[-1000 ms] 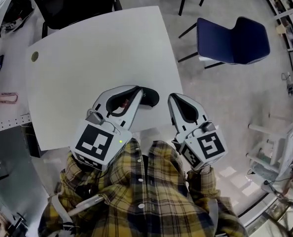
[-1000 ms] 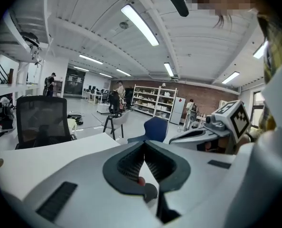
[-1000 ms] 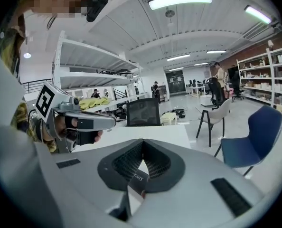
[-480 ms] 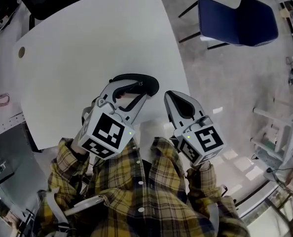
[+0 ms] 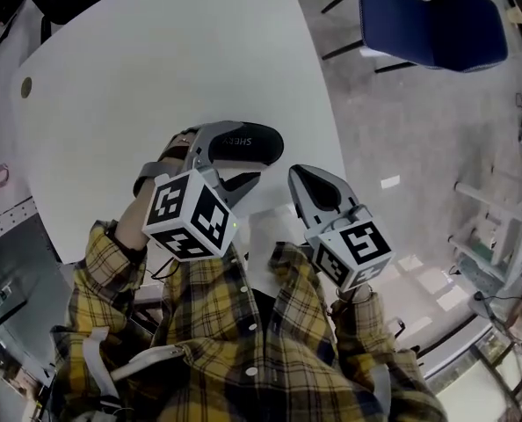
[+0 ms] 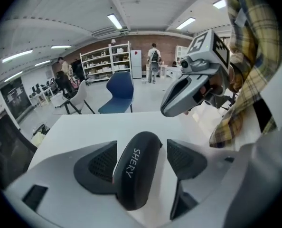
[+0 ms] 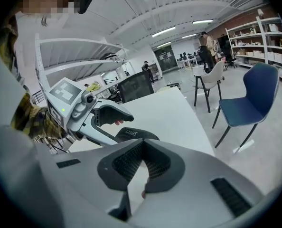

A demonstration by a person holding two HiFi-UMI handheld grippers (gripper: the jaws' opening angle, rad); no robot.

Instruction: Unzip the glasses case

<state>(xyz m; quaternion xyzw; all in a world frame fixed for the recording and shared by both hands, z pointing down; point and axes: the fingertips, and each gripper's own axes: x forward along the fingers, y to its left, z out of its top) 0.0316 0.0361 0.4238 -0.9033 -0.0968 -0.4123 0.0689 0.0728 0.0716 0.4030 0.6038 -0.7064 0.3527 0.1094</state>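
Straddling the glasses case [image 6: 136, 175] near the desk's [image 5: 155, 60] front edge, my left gripper [image 6: 141, 144] has just been opening wide; my right gripper [image 7: 142, 148], at the case's 4 o'clock, is pinched together.

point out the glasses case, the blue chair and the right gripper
glasses case [image 6: 137, 174]: left gripper view, its lettered black top
blue chair [image 5: 437, 25]: head view, its seat shell
right gripper [image 7: 142, 148]: right gripper view, where the tips of its shut jaws meet
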